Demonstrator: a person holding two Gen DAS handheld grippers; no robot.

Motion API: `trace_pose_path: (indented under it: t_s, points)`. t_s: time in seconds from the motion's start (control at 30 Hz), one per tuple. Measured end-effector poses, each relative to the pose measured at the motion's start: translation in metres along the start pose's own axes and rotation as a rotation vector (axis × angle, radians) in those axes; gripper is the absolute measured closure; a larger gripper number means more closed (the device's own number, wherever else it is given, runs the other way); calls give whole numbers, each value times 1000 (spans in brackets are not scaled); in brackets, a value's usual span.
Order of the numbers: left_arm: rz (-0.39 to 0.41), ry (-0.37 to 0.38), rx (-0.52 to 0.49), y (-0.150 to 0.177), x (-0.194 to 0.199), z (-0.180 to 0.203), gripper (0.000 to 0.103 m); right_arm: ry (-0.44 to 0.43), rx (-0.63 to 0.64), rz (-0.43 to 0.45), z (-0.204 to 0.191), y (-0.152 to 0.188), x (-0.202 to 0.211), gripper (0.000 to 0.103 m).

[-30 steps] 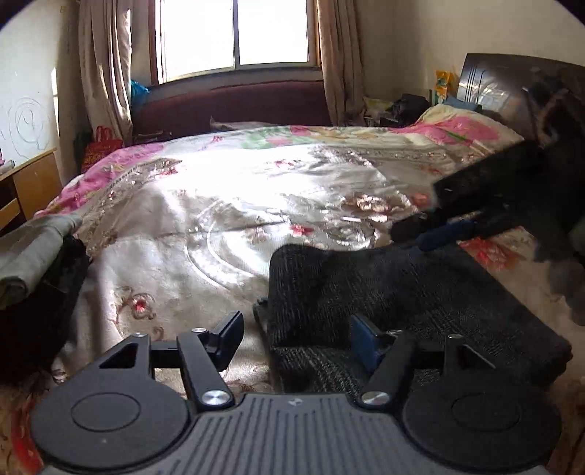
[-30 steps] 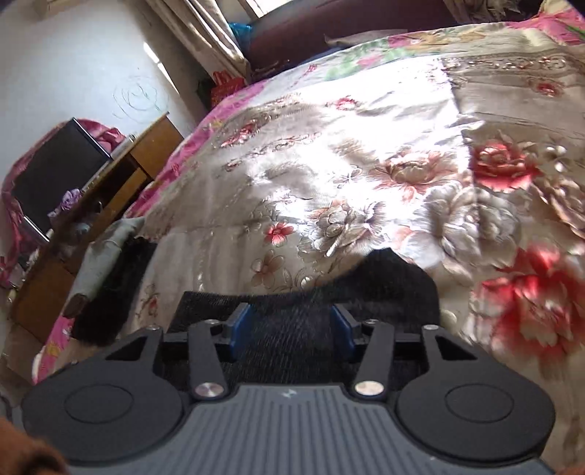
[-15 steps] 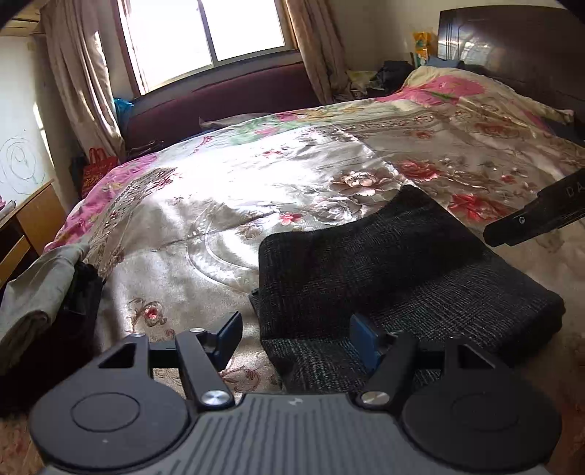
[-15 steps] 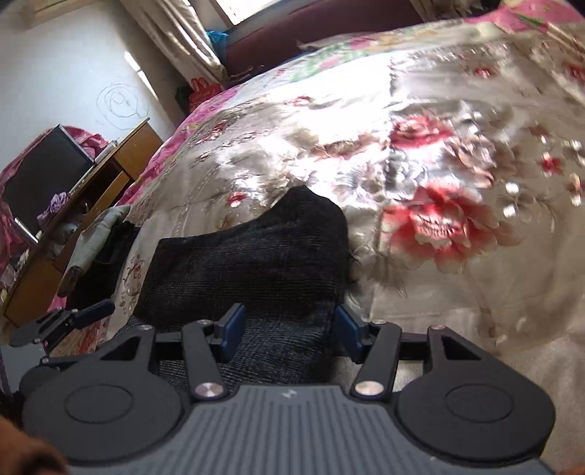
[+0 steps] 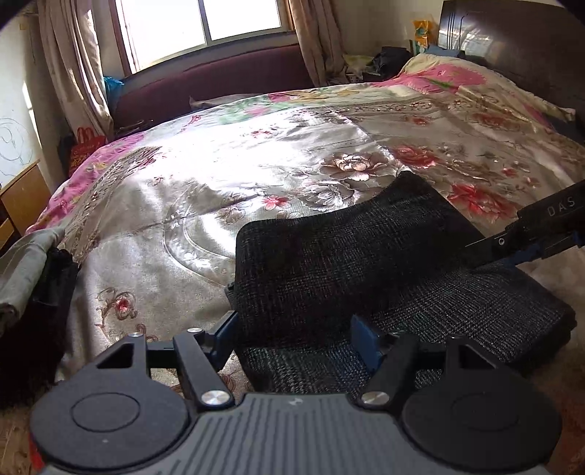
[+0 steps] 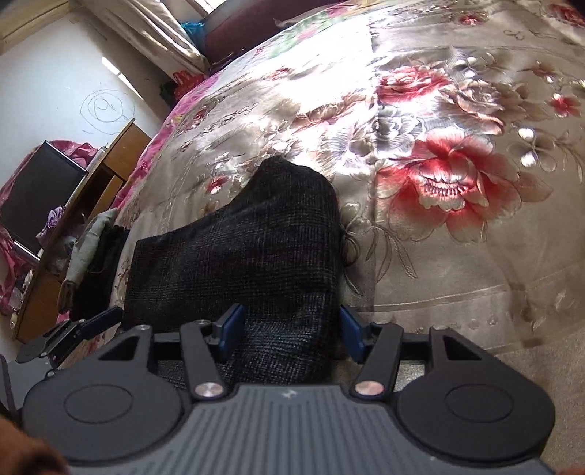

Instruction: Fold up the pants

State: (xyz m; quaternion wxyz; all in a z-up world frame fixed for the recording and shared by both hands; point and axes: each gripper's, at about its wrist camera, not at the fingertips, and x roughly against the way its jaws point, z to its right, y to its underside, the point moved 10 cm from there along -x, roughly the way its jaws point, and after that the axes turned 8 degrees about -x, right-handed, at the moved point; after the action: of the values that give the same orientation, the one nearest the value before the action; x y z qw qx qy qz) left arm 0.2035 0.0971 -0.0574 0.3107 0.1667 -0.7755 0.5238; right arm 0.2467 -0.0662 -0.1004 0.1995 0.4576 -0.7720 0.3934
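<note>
My right gripper (image 6: 289, 330) sits at six o'clock, blue pads (image 6: 231, 329) spread with the near edge of the folded dark pants (image 6: 252, 255) lying between them; neither pad presses the cloth. The pants run up toward the centre, their far corner peaking near twelve o'clock of the pile, resting on the flowered satin bedspread (image 6: 457, 175). A big red peony pattern lies at two o'clock. My left gripper (image 6: 91, 321) pokes in at eight o'clock, its tip just beside the pants' left edge. At nine o'clock stand a wooden desk (image 6: 109, 171) and a dark screen (image 6: 34, 197); grey and black clothing (image 6: 91, 255) hangs at the bed's edge. Curtains (image 6: 157, 33) hang at eleven o'clock.
</note>
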Motion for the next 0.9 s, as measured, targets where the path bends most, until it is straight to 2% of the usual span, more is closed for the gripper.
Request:
trace_pose_path:
  t_s: [0.2,0.43,0.57,0.9]
  points:
    - [-6,-31,19,-9,6,3,22,48,59,62,-12,4,21,45]
    - [19,-66,44,-19,31,18,21,77,184,127,-47,22,49,45]
    - [32,-63,63,-19,45,29,14,60,164,117,-52,35,54,45]
    - [48,-87,64,-13,72,51,10,80,148,119,-45,65,74,44]
